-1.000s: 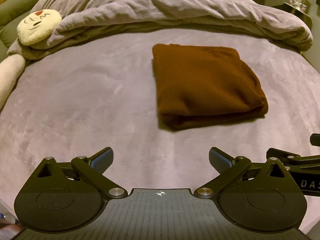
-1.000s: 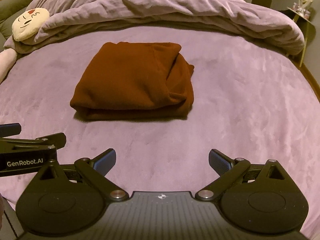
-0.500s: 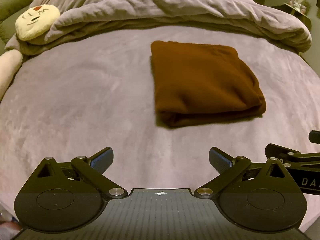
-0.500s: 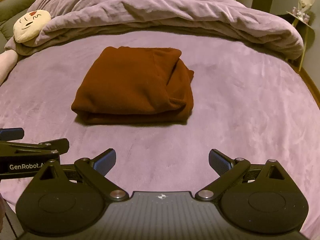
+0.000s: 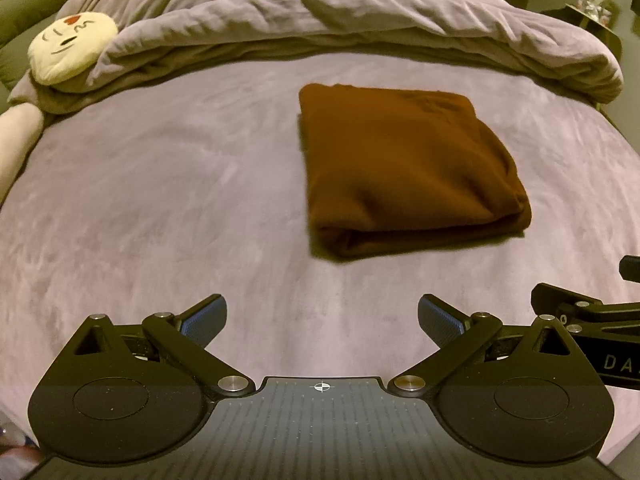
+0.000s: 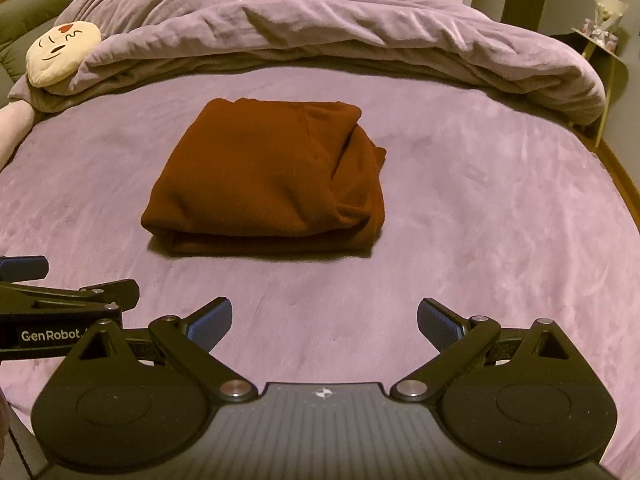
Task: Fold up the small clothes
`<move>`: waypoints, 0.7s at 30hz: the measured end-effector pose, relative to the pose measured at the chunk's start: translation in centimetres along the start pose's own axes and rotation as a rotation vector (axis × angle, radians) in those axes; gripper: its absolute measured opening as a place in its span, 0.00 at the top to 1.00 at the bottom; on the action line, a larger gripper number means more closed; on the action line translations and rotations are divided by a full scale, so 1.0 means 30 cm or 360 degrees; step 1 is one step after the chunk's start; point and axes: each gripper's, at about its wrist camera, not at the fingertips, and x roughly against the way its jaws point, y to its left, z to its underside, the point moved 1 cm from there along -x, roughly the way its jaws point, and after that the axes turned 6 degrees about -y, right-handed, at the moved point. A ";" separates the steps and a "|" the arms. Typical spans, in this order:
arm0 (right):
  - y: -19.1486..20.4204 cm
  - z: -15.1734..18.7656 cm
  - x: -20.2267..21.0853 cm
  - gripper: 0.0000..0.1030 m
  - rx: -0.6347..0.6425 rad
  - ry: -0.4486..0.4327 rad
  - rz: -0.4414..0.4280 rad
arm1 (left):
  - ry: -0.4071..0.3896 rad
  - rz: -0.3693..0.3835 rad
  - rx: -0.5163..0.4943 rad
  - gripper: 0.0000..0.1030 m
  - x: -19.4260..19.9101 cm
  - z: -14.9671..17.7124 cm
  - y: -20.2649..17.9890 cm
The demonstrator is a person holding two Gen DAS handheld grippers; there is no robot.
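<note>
A brown garment (image 5: 404, 168) lies folded into a thick rectangle on the purple bed sheet (image 5: 160, 200). It also shows in the right wrist view (image 6: 268, 176), ahead and slightly left. My left gripper (image 5: 322, 320) is open and empty, held above the sheet short of the garment. My right gripper (image 6: 324, 320) is open and empty too, near the bed's front. Each gripper shows at the edge of the other's view: the right one (image 5: 588, 312) and the left one (image 6: 52, 300).
A bunched purple duvet (image 5: 340, 20) runs across the far side of the bed. A cream face cushion (image 5: 70, 50) lies at the far left. A small side table (image 6: 600, 44) stands at the far right. A wooden floor edge (image 6: 624, 184) shows at the right.
Both grippers have drawn back and risen a little from the folded garment, which now sits slightly farther off in both views. The garment has not moved.
</note>
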 end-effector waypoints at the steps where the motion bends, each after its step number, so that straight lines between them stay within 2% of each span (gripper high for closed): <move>1: 0.002 -0.001 0.000 0.04 0.0003 -0.0002 0.0001 | -0.0001 -0.0001 -0.0001 0.00 0.000 0.000 -0.001; 21: 0.011 -0.014 0.004 0.04 0.0032 -0.0023 0.0006 | 0.0002 -0.0006 0.0001 0.00 0.000 -0.011 0.004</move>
